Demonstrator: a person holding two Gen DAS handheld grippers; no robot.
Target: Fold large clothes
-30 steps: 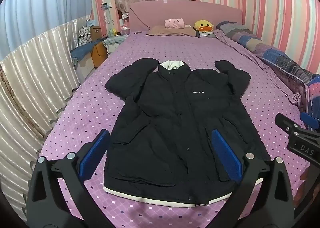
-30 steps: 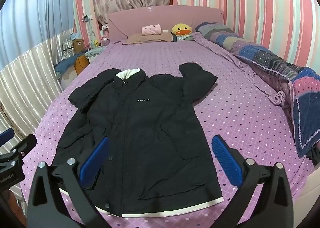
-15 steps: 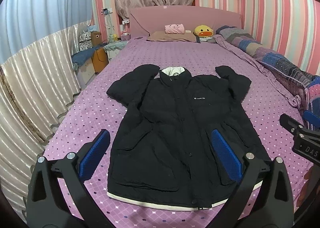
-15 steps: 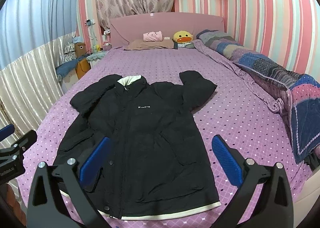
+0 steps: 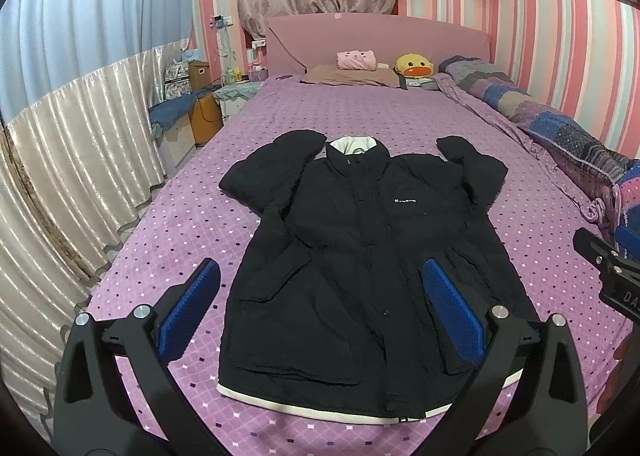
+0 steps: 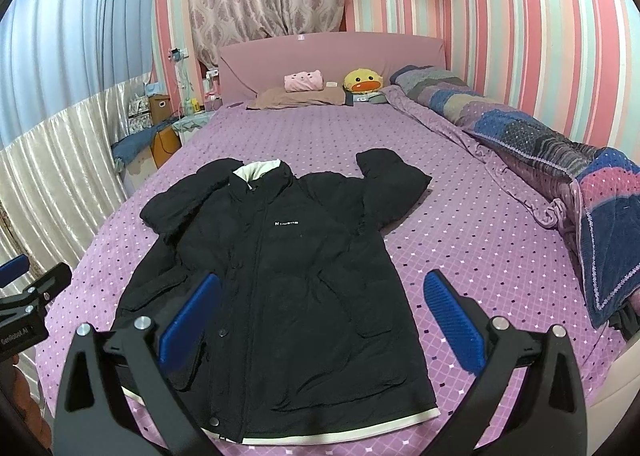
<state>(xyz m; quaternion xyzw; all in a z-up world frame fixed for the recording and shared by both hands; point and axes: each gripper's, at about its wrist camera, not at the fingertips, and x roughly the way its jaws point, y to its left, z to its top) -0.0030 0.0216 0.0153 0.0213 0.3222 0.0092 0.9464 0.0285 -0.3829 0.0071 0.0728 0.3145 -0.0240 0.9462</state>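
Observation:
A large black padded jacket (image 5: 360,256) (image 6: 276,268) with a white collar and white hem lies flat, front up, on the purple dotted bed (image 5: 180,224) (image 6: 460,224). Both sleeves are bent up beside the collar. My left gripper (image 5: 320,300) hovers open above the jacket's lower half, nothing between its blue pads. My right gripper (image 6: 320,300) is open too, above the jacket's lower right side. Each view shows the other gripper at its edge: the right one (image 5: 608,268) and the left one (image 6: 28,296).
A pillow with a pink plush (image 5: 356,60) and a yellow duck plush (image 5: 414,66) lie at the headboard. A rolled patchwork quilt (image 6: 560,160) runs along the bed's right side. A curtain (image 5: 80,136) and a cluttered nightstand (image 5: 196,112) stand on the left.
Both grippers have lifted and pulled back a little, so the jacket sits lower and smaller in view. The jacket itself has not moved.

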